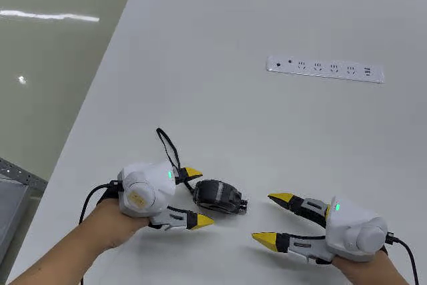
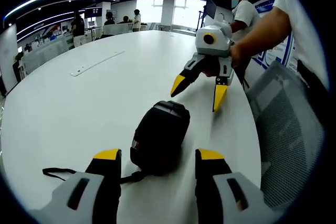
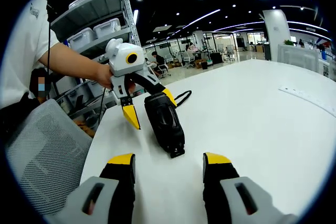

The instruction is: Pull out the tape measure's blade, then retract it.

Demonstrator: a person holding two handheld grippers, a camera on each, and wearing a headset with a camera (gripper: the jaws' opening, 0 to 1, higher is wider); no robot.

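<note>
A black tape measure (image 1: 219,195) lies on the white table (image 1: 253,125), its blade end facing right and a black wrist strap (image 1: 167,143) trailing off behind it. My left gripper (image 1: 197,197) is open, one yellow-tipped finger on each side of the case's rear; in the left gripper view the tape measure (image 2: 159,136) sits just ahead of the fingertips (image 2: 107,155). My right gripper (image 1: 273,219) is open a short way to the right, apart from the case. In the right gripper view the tape measure (image 3: 165,120) lies ahead with the left gripper (image 3: 149,106) around its far end.
A white power strip (image 1: 325,69) lies further back on the table's right. The table's left edge (image 1: 87,125) runs diagonally, with floor beyond it. A mesh chair (image 2: 291,129) stands beside the table.
</note>
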